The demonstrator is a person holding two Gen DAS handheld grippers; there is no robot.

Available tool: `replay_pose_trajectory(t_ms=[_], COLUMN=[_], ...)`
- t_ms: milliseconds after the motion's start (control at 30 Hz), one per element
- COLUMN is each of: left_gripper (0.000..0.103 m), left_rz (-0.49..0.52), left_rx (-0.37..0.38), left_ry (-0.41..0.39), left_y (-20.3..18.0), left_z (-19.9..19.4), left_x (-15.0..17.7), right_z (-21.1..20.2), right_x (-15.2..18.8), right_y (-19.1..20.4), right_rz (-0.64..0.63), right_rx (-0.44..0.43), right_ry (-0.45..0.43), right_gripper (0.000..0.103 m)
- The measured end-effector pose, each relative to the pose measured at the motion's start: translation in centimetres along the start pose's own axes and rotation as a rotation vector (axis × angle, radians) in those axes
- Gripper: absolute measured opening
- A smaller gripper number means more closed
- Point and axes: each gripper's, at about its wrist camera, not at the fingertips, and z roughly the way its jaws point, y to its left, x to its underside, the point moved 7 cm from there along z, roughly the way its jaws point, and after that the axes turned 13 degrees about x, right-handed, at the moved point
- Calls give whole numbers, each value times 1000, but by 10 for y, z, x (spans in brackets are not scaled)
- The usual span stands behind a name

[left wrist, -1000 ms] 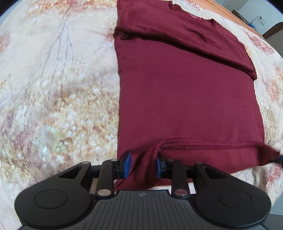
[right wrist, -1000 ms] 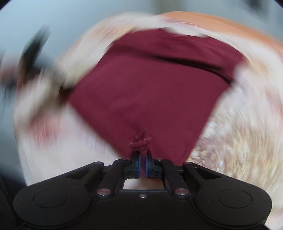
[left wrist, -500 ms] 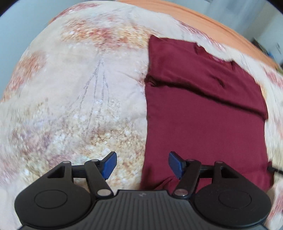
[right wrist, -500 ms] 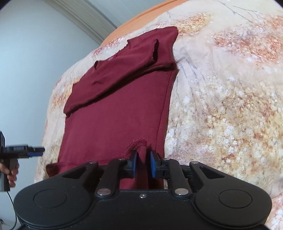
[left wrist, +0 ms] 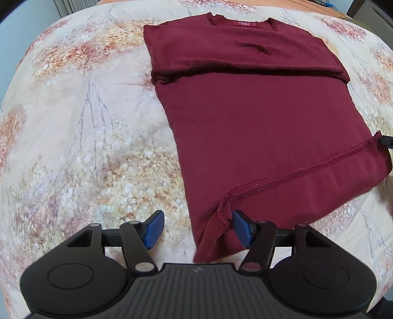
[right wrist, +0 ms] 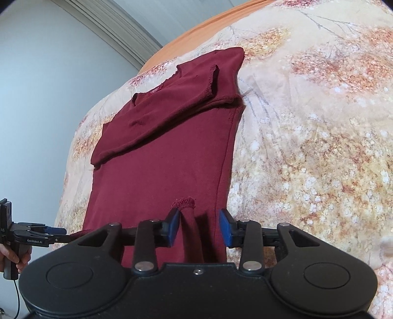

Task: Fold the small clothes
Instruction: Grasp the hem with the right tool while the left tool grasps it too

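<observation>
— Nearest first: what do the grippers show?

— Left gripper [left wrist: 196,229]: jaws spread wide, blue pads [left wrist: 153,229] apart. The shirt [left wrist: 258,122] has its near corner lying between them, with the right pad just beside the hem [left wrist: 307,169]. Nothing is clamped.

— And the right?

— Right gripper [right wrist: 199,227]: also spread wide. A bunched tuft of hem [right wrist: 183,202] stands up just beside its left pad [right wrist: 173,228]; the other pad [right wrist: 226,228] sits at the shirt's right edge. Whether the left pad touches the cloth, cannot tell.

— Where is the shirt lying?

— Flat on a floral bedspread [left wrist: 86,147]. Dark red, sides tucked in to form a narrow rectangle. Near end: the bottom edge is doubled back, the stitched hem running across from corner to corner.

— Farther up?

— Sleeves [left wrist: 245,56] folded across the chest, forming a thicker band. Beyond that the neckline, with a red label [left wrist: 245,24] at the collar.

— Anything at the margins?

— From the right wrist view, the left gripper shows at far left, a hand [right wrist: 11,256] gripping its handle. An orange strip [right wrist: 203,32] edges the bedspread's far side; pale wall [right wrist: 49,73] behind.
</observation>
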Motion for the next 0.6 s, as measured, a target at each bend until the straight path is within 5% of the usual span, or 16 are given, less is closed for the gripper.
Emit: replay_pose_trajectory(t_ms=[233,600], left_gripper=[67,63], left_rz=[4,161], left_rx=[17,26], left_ry=[0,27], left_y=[0,-16], left_z=[3,15], left_x=[5,33], right_z=[-3,-3], right_x=[5,14], right_y=[12,18], right_rz=[-81,-124], right_rx=[14,34], right_ry=[13,33], right_gripper=[45,46])
